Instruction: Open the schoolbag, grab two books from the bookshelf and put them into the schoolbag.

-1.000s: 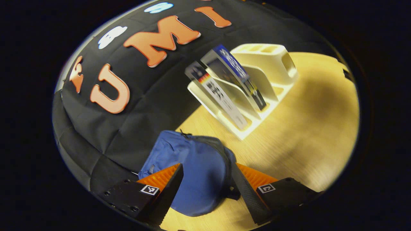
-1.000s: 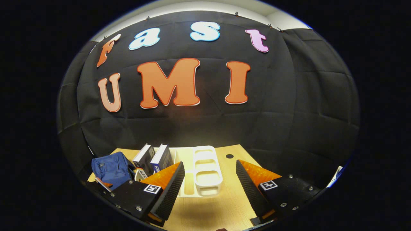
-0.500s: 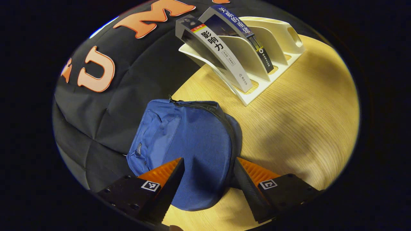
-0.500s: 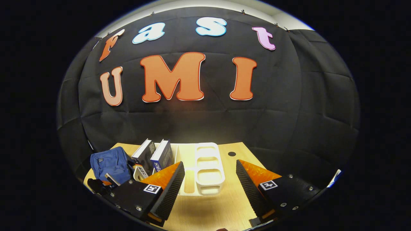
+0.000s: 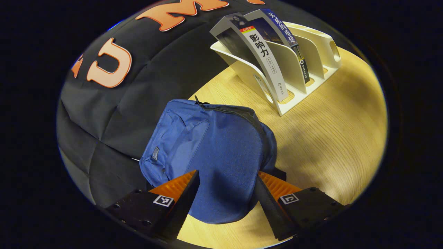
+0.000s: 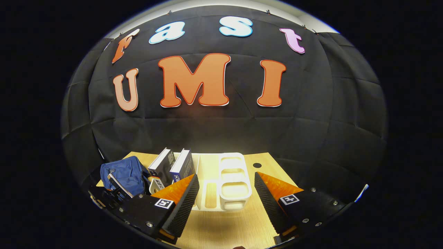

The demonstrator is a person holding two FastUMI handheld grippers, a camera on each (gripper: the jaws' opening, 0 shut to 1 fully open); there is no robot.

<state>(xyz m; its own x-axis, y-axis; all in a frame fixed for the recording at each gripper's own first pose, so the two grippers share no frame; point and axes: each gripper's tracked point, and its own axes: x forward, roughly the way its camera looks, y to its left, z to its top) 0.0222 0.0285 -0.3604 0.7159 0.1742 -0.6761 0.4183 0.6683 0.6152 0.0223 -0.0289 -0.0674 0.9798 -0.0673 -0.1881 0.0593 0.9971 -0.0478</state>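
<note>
- Two fingers of the left gripper [image 5: 226, 193] stand spread wide at the bottom of the left gripper view, straddling the near edge of the schoolbag [image 5: 211, 155] with nothing pinched between them; whether they touch the fabric I cannot tell.
- The schoolbag is blue, lies flat on the wooden table [image 5: 332, 138], and its dark zipper runs closed along the upper and right edge.
- Just behind the bag's far left side hangs the black cloth wall [image 5: 145, 90].
- Farther along the table, apart from the bag, stands the cream bookshelf [image 5: 311, 52], a rack with slanted dividers.
- One book with a white spine [image 5: 266, 60] leans in the slot nearest the bag; the book with a blue spine [image 5: 283, 29] leans in the next slot behind it.
- In the right gripper view, the right gripper [image 6: 226, 200] is likewise spread wide, holding nothing, raised above the table [image 6: 221, 231] with the rack's near end between its fingers.
- Beyond them the bookshelf [image 6: 233, 180] runs away toward the wall, its right-hand compartments bare.
- Left of it stand the white-spined book [image 6: 161, 169] and the blue-spined book [image 6: 183, 166], side by side.
- Farthest left sits the schoolbag [image 6: 124, 173], with the left gripper [image 6: 110, 188] over its near side.
- A small dark hole [image 6: 257, 165] marks the table's far edge.
</note>
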